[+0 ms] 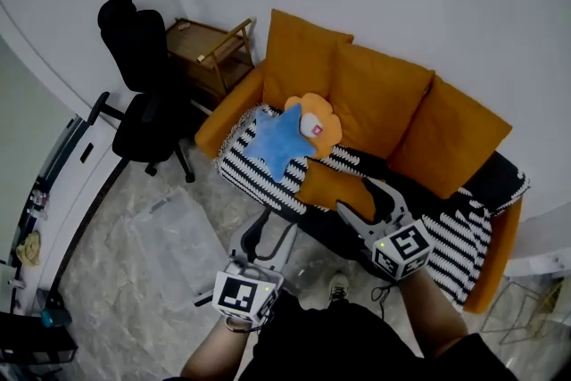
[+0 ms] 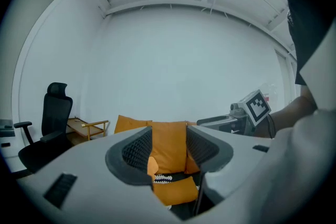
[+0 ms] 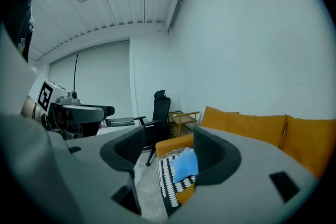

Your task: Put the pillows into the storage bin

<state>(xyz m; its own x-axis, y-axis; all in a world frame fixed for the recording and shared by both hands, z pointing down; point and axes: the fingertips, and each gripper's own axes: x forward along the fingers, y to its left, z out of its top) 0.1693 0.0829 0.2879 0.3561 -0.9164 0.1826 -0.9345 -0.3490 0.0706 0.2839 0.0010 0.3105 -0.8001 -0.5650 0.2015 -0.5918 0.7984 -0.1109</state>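
Note:
A blue star pillow point(image 1: 278, 138) and an orange flower pillow point(image 1: 317, 122) lie on the striped blanket point(image 1: 254, 169) at the sofa's left end. An orange square pillow point(image 1: 337, 188) lies on the seat's front edge. A clear storage bin point(image 1: 174, 232) stands on the floor, left of my hands. My left gripper point(image 1: 266, 232) is open and empty, facing the sofa; an orange back cushion point(image 2: 169, 144) shows far beyond its jaws. My right gripper point(image 1: 361, 196) is open and empty too, near the square pillow, with the star pillow point(image 3: 185, 165) seen past its jaws.
The orange sofa point(image 1: 227, 111) has three back cushions along the wall. A black office chair point(image 1: 143, 103) and a small wooden side table point(image 1: 210, 53) stand left of it. White shelving point(image 1: 40, 192) runs along the left edge. The floor is marble tile.

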